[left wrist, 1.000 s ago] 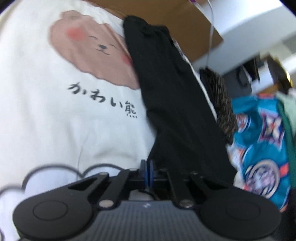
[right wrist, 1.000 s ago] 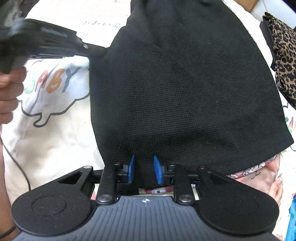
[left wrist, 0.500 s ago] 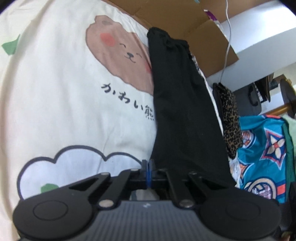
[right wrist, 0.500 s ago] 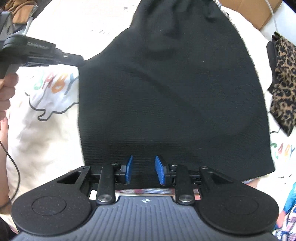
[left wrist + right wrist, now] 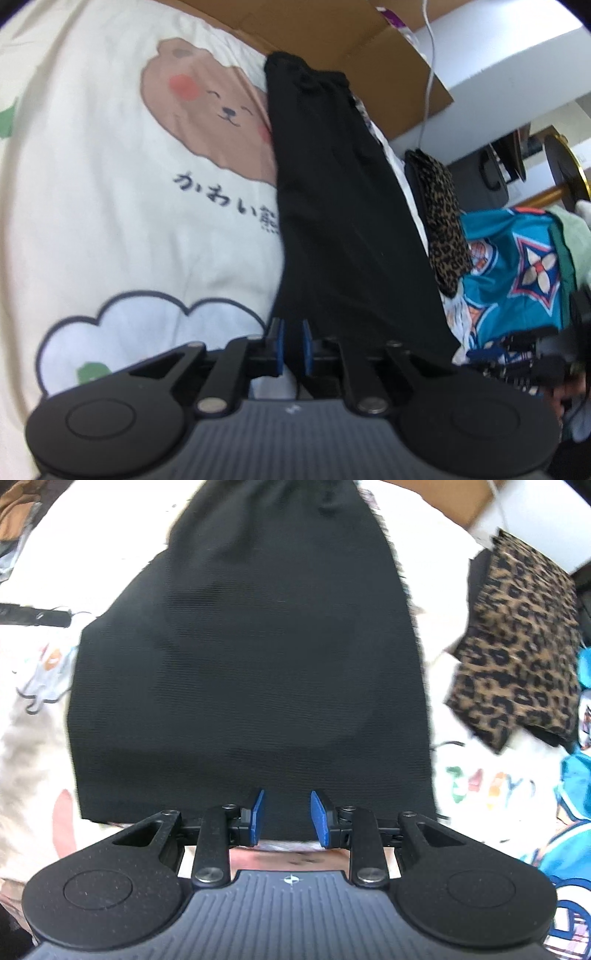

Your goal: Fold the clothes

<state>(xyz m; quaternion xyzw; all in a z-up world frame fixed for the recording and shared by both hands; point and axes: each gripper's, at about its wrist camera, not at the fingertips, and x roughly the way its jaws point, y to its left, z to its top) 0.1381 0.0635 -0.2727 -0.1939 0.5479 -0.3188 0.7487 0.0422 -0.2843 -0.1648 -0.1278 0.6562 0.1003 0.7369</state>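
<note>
Cream bedsheet [image 5: 92,192] with a cartoon bear [image 5: 207,110] and cloud [image 5: 147,325] print is the work surface, with a cardboard box [image 5: 332,40] at its far end.

Black garment [image 5: 251,657] lies flat on it, laid out lengthwise, narrow gathered end far away and the wide hem nearest the right wrist camera. In the left wrist view the same piece runs as a long dark strip, covering one edge of the bear and the last printed character beneath it.

Left gripper [image 5: 291,345] has its blue pads parted a little, and the near corner of the black cloth sits in that gap; pads don't look pressed onto it. Right gripper [image 5: 286,818] is spread wider, hovering right at the middle of the hem, nothing pinched. A strip of patterned fabric peeks out under that hem, too blurry to make out.

Off to the right of the black piece there's a folded leopard-print item [image 5: 517,646], close by but not touching. Past that, a teal patterned garment [image 5: 517,266]. A white cable [image 5: 428,70] hangs down over the box.
</note>
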